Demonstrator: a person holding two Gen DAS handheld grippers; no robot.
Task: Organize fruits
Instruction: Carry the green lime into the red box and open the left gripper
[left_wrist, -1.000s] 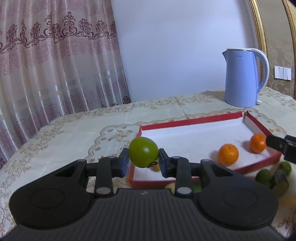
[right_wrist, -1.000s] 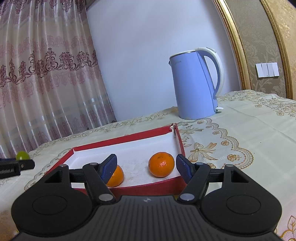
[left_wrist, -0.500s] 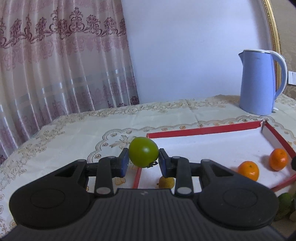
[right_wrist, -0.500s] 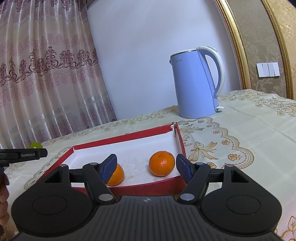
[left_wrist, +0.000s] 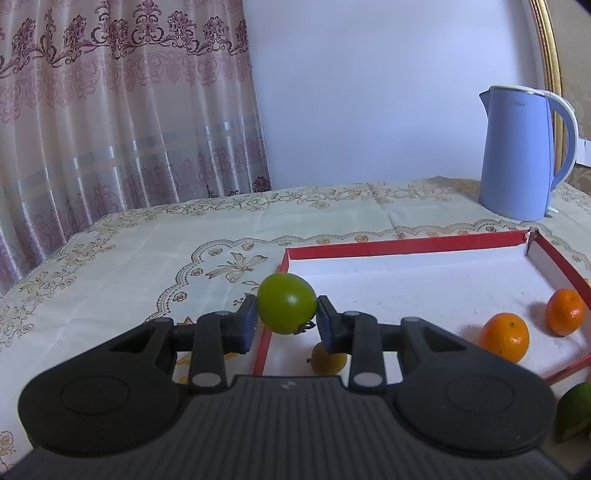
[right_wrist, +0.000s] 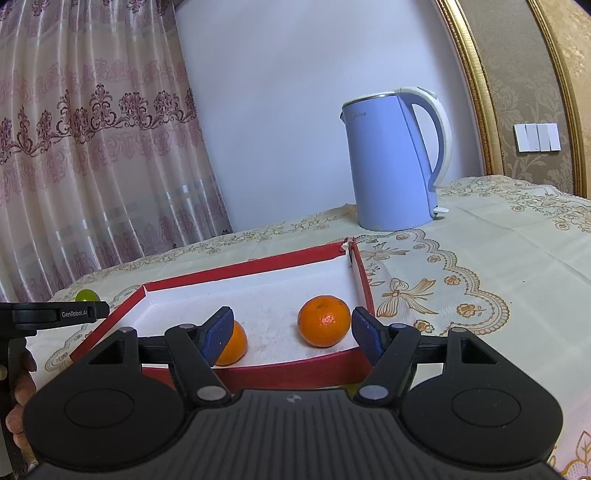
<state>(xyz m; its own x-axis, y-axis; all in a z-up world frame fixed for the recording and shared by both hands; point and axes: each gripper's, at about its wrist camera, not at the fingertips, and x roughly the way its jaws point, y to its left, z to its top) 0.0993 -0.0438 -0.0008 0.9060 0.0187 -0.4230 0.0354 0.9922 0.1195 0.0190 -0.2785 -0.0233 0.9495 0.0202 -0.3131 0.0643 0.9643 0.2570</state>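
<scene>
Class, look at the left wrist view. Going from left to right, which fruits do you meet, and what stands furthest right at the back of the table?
green fruit held in the left gripper → small yellow fruit → nearer orange → farther orange; at the back right, the blue kettle.

A round green fruit (left_wrist: 286, 302) sits at centre frame between dark blue pads (left_wrist: 248, 325), with two glossy orange mandarins (left_wrist: 504, 336) at lower right in a shallow tray with red rim and white floor (left_wrist: 406, 245). A pale blue plastic kettle (left_wrist: 517, 151) with a white handle stands at upper right on a cream tablecloth with gold floral scrollwork (left_wrist: 147, 258). A pink sheer curtain with maroon damask motifs (left_wrist: 110, 103) fills the upper left.
</scene>
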